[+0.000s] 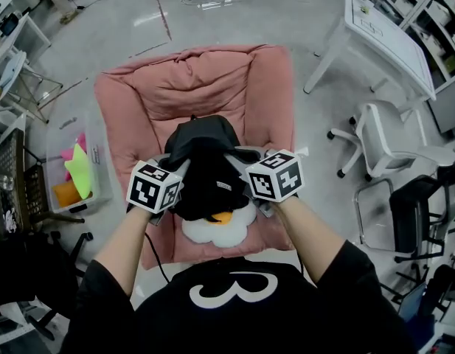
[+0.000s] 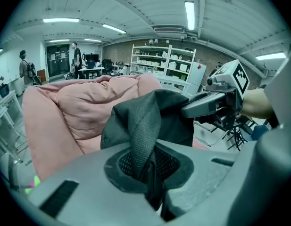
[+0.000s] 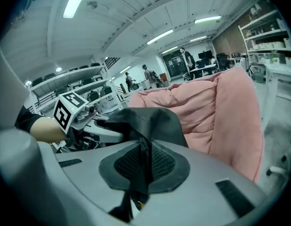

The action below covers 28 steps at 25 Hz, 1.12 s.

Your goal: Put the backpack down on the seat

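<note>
The backpack (image 1: 205, 179) is a soft black fabric thing with a white-and-orange patch at its near end. Expect it to sag and flop rather than hold its shape. It looks light to me, and nothing about it seems fragile or slippery.

It's hanging over the near half of the pink seat (image 1: 198, 87). I can't tell if the bottom is touching the cushion. The left tool (image 2: 147, 173) is clamped on a fold of the black mesh, and the right tool (image 3: 143, 166) is pinched on another fold the same way, one on each side. Those top folds seem like the right place to hold it, since the body hangs below.

Room-wise, the seat is wide and padded, with a raised back and sides, so there's plenty of landing space. A bin (image 1: 72, 172) sits just left of it and an office chair (image 1: 382, 142) is well off to the right, neither in the way.
</note>
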Available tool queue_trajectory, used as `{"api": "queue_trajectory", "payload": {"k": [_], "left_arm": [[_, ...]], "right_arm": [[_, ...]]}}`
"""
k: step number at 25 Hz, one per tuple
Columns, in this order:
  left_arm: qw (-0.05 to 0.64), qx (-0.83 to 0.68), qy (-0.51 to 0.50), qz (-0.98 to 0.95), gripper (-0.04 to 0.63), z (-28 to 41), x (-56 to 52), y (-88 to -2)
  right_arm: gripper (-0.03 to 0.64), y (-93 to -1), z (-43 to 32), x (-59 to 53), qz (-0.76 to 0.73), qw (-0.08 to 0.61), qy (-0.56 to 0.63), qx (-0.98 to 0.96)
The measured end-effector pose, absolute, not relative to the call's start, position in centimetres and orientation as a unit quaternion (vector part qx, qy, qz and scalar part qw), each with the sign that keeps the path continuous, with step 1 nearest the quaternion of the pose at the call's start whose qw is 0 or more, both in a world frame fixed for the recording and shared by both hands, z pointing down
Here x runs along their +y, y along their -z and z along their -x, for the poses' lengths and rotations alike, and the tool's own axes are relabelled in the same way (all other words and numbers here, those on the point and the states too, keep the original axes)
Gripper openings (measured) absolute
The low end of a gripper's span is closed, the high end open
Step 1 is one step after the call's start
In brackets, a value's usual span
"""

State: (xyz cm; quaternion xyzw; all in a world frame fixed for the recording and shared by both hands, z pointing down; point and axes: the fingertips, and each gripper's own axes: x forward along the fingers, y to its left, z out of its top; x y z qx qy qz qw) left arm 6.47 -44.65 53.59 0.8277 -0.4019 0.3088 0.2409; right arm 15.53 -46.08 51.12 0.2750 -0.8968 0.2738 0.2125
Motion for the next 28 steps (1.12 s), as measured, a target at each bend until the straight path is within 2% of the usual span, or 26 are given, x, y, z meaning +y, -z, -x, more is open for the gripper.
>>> {"api": "queue_trajectory", "payload": {"k": [9, 11, 14, 21, 24, 28], "left_arm": [[0.252, -0.435, -0.313, -0.806, 0.035, -5.1, -48.0, -58.3], [0.263, -0.442, -0.312, -0.799, 0.06, -4.5, -48.7, -59.0], [0.282, -0.462, -0.298, -0.786, 0.14, -3.6, -49.4, -59.6], [0.292, -0.498, -0.239, -0.781, 0.29, -1.4, -48.8, -59.6], [0.295, -0.505, -0.216, -0.782, 0.306, -0.4, -47.5, -58.9], [0.309, -0.513, -0.189, -0.778, 0.31, 0.4, -45.0, -58.0]], "right_arm": [[0.031, -56.6, -14.4, -50.1, -0.298, 0.249, -0.289, -0.875], [0.037, -57.2, -14.1, -50.9, -0.31, 0.248, -0.289, -0.871], [0.049, -57.6, -13.7, -51.8, -0.325, 0.251, -0.29, -0.865], [0.215, -57.9, -14.0, -51.9, -0.327, 0.248, -0.288, -0.865], [0.246, -57.8, -14.6, -50.9, -0.333, 0.229, -0.296, -0.865], [0.249, -57.9, -15.3, -47.9, -0.327, 0.207, -0.321, -0.865]]}}
